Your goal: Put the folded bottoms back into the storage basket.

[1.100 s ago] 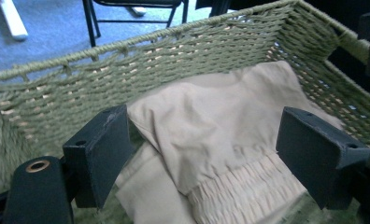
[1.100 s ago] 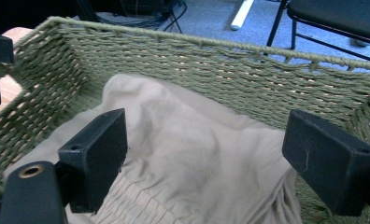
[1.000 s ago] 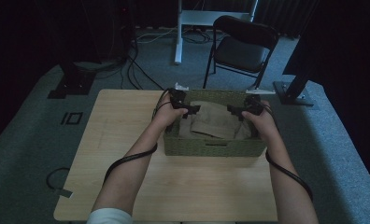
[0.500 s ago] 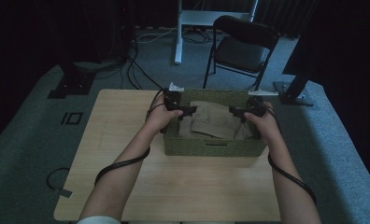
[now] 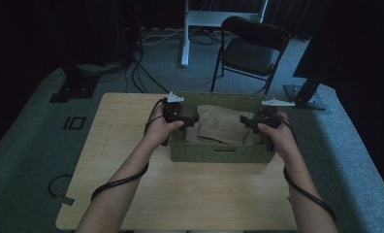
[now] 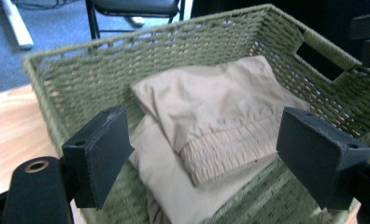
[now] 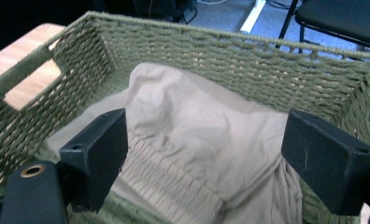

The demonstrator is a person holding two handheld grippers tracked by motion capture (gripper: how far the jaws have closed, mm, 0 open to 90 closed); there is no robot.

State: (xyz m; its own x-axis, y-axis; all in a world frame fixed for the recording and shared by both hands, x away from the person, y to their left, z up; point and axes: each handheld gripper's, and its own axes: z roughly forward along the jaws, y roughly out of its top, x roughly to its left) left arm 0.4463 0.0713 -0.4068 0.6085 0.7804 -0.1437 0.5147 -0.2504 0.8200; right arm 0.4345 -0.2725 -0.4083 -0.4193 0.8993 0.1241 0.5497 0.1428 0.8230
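Observation:
A green woven basket (image 5: 219,154) stands on the wooden table (image 5: 180,194) with a folded tan garment (image 5: 224,124) lying in it. My left gripper (image 5: 194,120) hovers over the basket's left end, jaws open and pointing inward. My right gripper (image 5: 244,124) is over the right end, also open. In the left gripper view the open gripper (image 6: 206,142) frames the garment (image 6: 206,102) and its elastic band, without touching, above the basket wall (image 6: 103,70). In the right gripper view the open gripper (image 7: 209,144) stands over the garment (image 7: 197,116), with the basket's far wall (image 7: 244,60) behind it.
A black folding chair (image 5: 250,48) and a white desk leg (image 5: 185,34) stand beyond the table. Black stand bases (image 5: 73,85) (image 5: 306,94) and cables lie on the grey carpet. Bare tabletop stretches in front of and left of the basket.
Both hands have drifted a little apart, the left toward the basket's left end and the right toward its right end. The jaws stay as wide as before and the garment lies unchanged.

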